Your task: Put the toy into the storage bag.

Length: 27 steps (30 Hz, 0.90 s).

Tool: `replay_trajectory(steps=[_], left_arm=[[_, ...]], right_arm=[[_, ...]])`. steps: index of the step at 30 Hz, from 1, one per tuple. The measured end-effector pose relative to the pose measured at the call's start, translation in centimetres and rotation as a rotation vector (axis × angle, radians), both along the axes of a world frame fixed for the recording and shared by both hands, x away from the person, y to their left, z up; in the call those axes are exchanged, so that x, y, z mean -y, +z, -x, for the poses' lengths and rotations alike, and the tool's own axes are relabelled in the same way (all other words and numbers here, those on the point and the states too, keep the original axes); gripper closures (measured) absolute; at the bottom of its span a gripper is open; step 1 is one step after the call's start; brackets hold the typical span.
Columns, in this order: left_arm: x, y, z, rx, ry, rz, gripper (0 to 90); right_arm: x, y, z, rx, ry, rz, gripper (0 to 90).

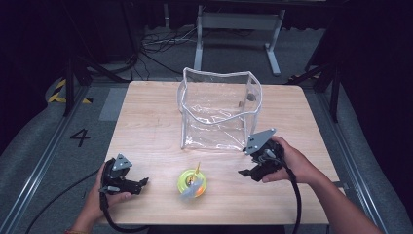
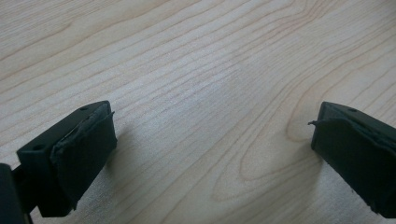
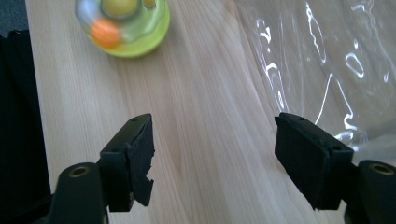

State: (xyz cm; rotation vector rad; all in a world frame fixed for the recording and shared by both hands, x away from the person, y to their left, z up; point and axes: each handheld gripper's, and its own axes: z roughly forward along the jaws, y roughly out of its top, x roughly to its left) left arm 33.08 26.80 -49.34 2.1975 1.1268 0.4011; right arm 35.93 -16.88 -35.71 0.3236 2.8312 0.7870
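Left gripper [image 1: 144,182] and right gripper [image 1: 243,172], both spread and empty, flank a green toy [image 1: 192,182] before a clear bag [image 1: 219,109].

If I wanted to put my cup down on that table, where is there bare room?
The widest bare wood lies left of the clear bag, reaching the table's left edge. A narrower strip runs right of the bag. The near edge is crowded: the left claw, the green toy and the right claw sit along it.
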Motion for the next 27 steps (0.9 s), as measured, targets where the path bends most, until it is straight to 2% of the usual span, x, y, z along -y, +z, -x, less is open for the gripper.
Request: replay_trajectory(steps=[1,2,3,4,5,7,8,12,17,24,27], left_arm=[[0.0,0.0,0.0,0.0,0.0,0.0,0.3],[0.0,0.0,0.0,0.0,0.0,-0.002,0.3],[0.0,0.0,0.0,0.0,0.0,-0.002,0.3],[0.0,0.0,0.0,-0.004,0.001,0.001,0.3],[0.0,0.0,0.0,-0.004,0.001,0.001,0.3],[0.0,0.0,0.0,-0.003,0.0,0.001,0.3],[0.0,0.0,0.0,-0.005,0.001,0.001,0.3],[0.0,0.0,0.0,-0.004,0.001,0.001,0.3],[0.0,0.0,0.0,-0.004,0.0,0.001,0.3],[0.0,0.0,0.0,-0.003,0.0,0.001,0.3],[0.0,0.0,0.1,-0.01,-0.004,0.002,0.3]], right_arm=[[-0.5,0.2,0.0,0.0,0.009,0.002,29.7],[-1.8,0.7,-0.1,0.006,0.03,0.021,30.4],[-1.8,0.7,-0.1,0.006,0.03,0.021,30.4],[-3.1,1.2,0.0,0.008,0.05,0.035,30.7],[-3.7,1.4,0.0,0.006,0.065,0.03,31.5],[-4.1,1.6,0.0,0.005,0.075,0.033,31.8],[-4.8,1.9,0.1,0.009,0.079,0.049,31.7],[-6.9,2.6,0.4,0.01,0.121,0.057,32.2],[-9.3,3.2,0.4,-0.005,0.155,0.081,34.4],[-11.1,3.4,0.2,-0.027,0.151,0.117,40.0],[-12.3,3.1,-0.1,-0.04,0.156,0.126,46.6]])
